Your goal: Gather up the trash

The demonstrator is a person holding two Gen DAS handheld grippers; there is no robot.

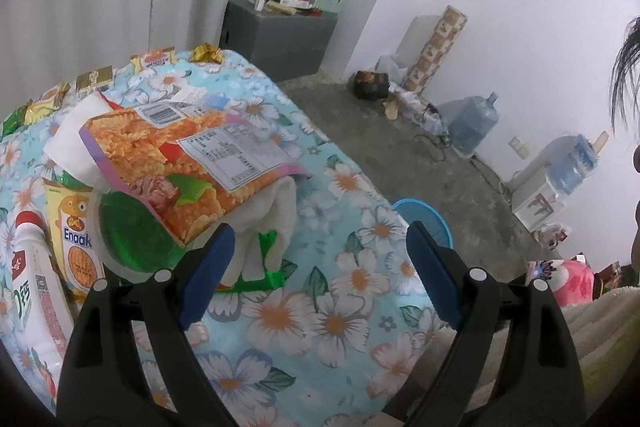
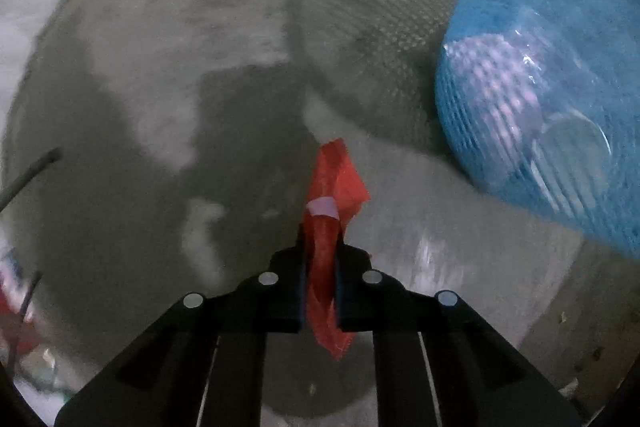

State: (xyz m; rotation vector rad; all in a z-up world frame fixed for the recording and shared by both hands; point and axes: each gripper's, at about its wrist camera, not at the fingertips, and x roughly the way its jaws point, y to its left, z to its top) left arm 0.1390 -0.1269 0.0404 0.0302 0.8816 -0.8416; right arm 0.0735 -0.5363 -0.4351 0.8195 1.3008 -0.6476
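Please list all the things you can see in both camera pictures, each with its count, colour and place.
snack bag: one, orange, on top of the pile on the bed
tissue: one, white, under the snack bag
cup: one, green, beside the snack bag
biscuit pack: one, yellow, left of the cup
bottle: one, white, at the left edge
bedsheet: one, light blue with flowers
basket: one, blue mesh, on the floor; clear plastic inside
water jugs: two, bluish, by the wall
cabinet: one, grey, in the corner
wrapper: one, red, held over the floor
left gripper: open, above the bedsheet
right gripper: shut on the wrapper
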